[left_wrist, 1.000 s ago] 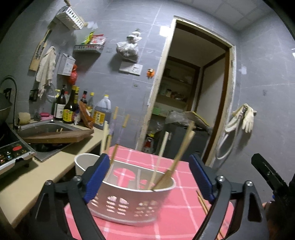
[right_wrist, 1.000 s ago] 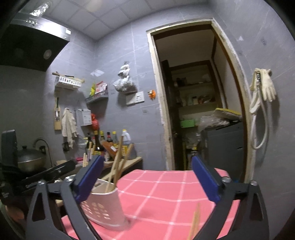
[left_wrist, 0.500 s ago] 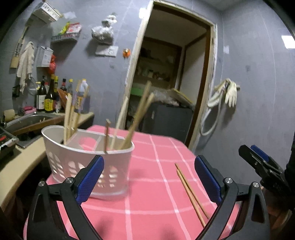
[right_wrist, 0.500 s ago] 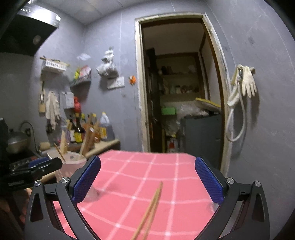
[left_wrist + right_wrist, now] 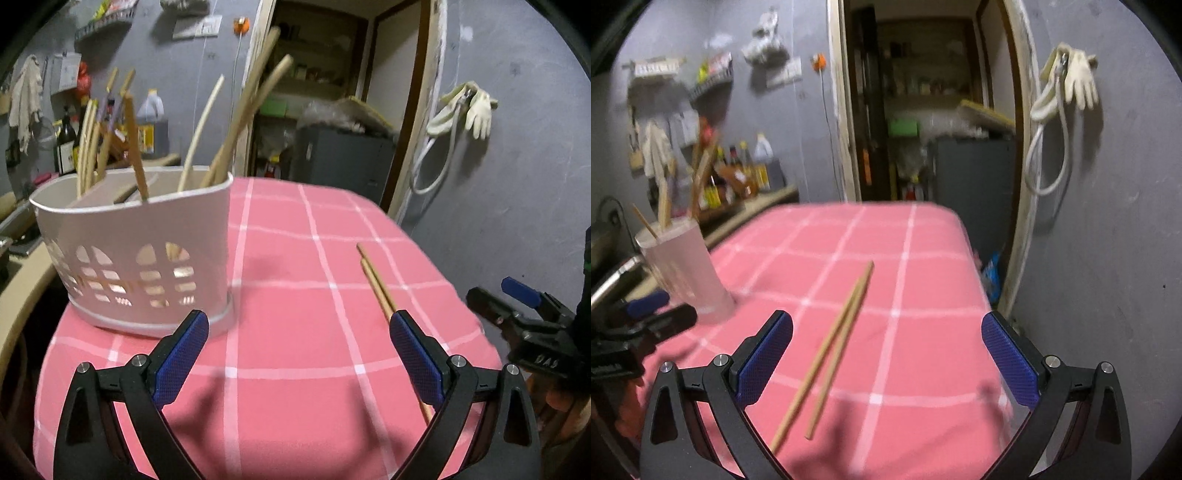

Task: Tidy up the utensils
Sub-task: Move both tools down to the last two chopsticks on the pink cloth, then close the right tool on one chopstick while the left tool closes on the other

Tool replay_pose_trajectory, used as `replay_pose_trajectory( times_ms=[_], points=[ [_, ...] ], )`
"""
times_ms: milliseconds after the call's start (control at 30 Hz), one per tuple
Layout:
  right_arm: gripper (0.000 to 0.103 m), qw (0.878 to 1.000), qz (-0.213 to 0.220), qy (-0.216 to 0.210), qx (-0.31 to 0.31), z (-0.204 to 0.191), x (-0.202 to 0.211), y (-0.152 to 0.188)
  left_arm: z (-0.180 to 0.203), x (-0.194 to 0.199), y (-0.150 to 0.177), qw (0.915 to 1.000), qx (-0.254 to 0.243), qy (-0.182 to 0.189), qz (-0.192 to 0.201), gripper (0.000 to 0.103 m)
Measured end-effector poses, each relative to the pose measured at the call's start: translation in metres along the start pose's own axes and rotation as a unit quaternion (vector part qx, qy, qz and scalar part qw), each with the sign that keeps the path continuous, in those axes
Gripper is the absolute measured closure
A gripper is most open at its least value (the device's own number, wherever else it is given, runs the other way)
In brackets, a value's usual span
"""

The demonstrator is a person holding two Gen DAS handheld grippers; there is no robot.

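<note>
two wooden chopsticks [image 5: 836, 343] lie side by side on the pink checked cloth [image 5: 916, 266] that covers the counter, loose and touched by nothing. in the right wrist view they run from about 7 o'clock up toward 1 o'clock, their near ends between the fingers of the right gripper [image 5: 886, 354], closer to the left finger. that gripper's fingers stand spread wide with nothing between the pads, well above the cloth. in the left wrist view the same pair sits at 4 o'clock from frame centre, its near part passing behind the right finger of the left gripper [image 5: 299, 354]. the left gripper's fingers are also released and spread wide, empty, with bare cloth between them. white perforated utensil holder [image 5: 144, 254] stands upright on the cloth at 10 o'clock in the left wrist view, just beyond the left finger tip and not touching it. it has inner compartments; several chopsticks and longer wooden utensils [image 5: 236, 122] stand leaning in it, and which compartment each occupies cannot be told for certain. holder and loose pair are well apart on the cloth. right gripper appears at 3 o'clock in the left wrist view, beyond the cloth edge. behind the counter: an open doorway [image 5: 934, 110], and pale gloves [image 5: 1078, 81] with a hose hanging on the grey wall. right wrist view is somewhat blurred.
</note>
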State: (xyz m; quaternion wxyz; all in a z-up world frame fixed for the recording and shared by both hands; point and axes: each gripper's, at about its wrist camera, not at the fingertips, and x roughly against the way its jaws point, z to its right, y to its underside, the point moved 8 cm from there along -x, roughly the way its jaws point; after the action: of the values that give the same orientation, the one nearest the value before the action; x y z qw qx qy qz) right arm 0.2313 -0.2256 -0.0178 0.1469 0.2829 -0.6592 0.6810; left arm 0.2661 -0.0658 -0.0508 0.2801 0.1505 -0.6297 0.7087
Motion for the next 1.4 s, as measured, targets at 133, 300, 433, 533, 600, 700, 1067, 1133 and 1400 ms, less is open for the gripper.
replay_pose_trajectory(
  times_ms=[133, 300, 433, 533, 600, 700, 1067, 1133, 1400],
  points=[
    [0.0, 0.998, -0.061, 0.008, 0.026, 0.0, -0.023, 0.017, -0.001, -0.011, 0.003, 0.9998, -0.001, -0.003, -0.02, 0.007],
    [0.0, 0.994, -0.105, -0.007, 0.041, -0.003, -0.04, 0.03, -0.003, -0.021, 0.007, 0.9991, 0.0, -0.007, -0.043, 0.007],
    [0.0, 0.99, -0.127, -0.009, 0.061, -0.009, -0.05, 0.035, -0.008, -0.03, 0.012, 0.9976, 0.008, -0.01, -0.068, 0.007],
    [0.002, 0.986, -0.148, -0.011, 0.074, -0.013, -0.058, 0.04, -0.01, -0.033, 0.012, 0.9967, 0.014, -0.009, -0.079, 0.007],
    [0.005, 0.984, -0.16, -0.015, 0.077, -0.014, -0.062, 0.042, -0.011, -0.033, 0.012, 0.9965, 0.015, -0.009, -0.081, 0.007],
    [0.006, 0.983, -0.167, -0.014, 0.078, -0.013, -0.067, 0.041, -0.011, -0.035, 0.011, 0.9962, 0.014, -0.005, -0.086, 0.007],
    [0.057, 0.985, -0.159, -0.02, 0.056, 0.009, -0.071, 0.029, 0.011, -0.057, 0.005, 0.9935, -0.016, 0.037, -0.107, 0.008],
    [0.063, 0.986, -0.159, -0.02, 0.052, 0.016, -0.07, 0.029, 0.017, -0.062, 0.004, 0.9926, -0.023, 0.048, -0.109, 0.01],
    [0.093, 0.986, -0.158, -0.027, 0.053, 0.031, -0.06, 0.031, 0.042, -0.086, 0.001, 0.9857, -0.039, 0.088, -0.138, 0.04]
  ],
)
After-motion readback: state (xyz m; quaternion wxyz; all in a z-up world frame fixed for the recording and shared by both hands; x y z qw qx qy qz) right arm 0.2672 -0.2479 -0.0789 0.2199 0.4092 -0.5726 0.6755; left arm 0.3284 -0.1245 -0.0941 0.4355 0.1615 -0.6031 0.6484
